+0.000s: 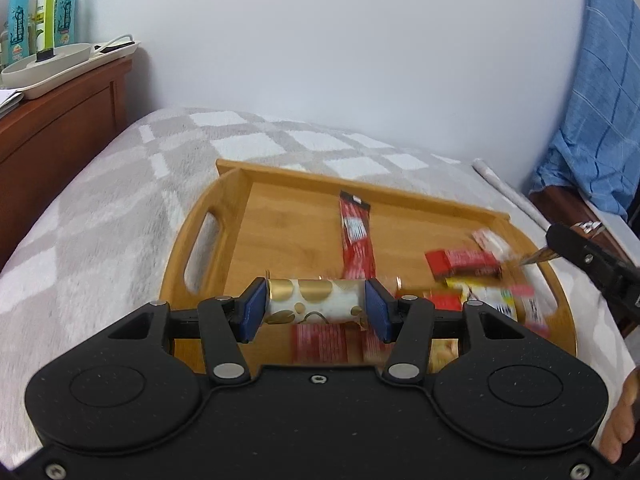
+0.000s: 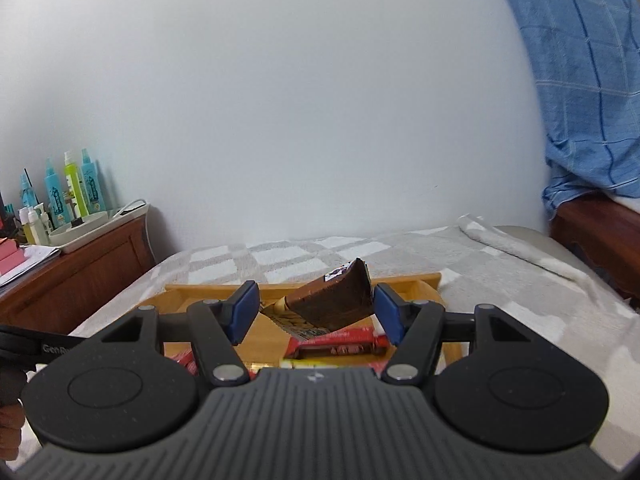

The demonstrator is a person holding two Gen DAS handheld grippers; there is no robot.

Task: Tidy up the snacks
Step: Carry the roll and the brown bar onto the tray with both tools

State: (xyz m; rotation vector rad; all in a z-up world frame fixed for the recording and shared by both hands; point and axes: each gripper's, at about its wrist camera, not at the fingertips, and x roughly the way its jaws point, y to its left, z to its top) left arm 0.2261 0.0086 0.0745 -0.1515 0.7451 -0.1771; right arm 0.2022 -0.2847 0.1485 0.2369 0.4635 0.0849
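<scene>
Left tool (image 1: 316,306) is pinching a white-and-gold snack tube (image 1: 316,298) crosswise, held just above the near part of the wooden tray (image 1: 224,216) on the bed (image 1: 100,208). Right tool (image 2: 314,312) carries a brown snack packet (image 2: 336,300), tilted, touching its right pad; I can't tell whether the left pad touches it. Still loose in the tray: a red stick pack (image 1: 356,240) mid-tray and a jumble of wrappers (image 1: 476,276) on the right. My read: sorting is early, most still unsorted.

Gold-dotted white snack roll (image 1: 316,300) and brown wrapper (image 2: 334,300) held above red packets (image 1: 460,262) in the wooden tray (image 1: 276,216).
</scene>
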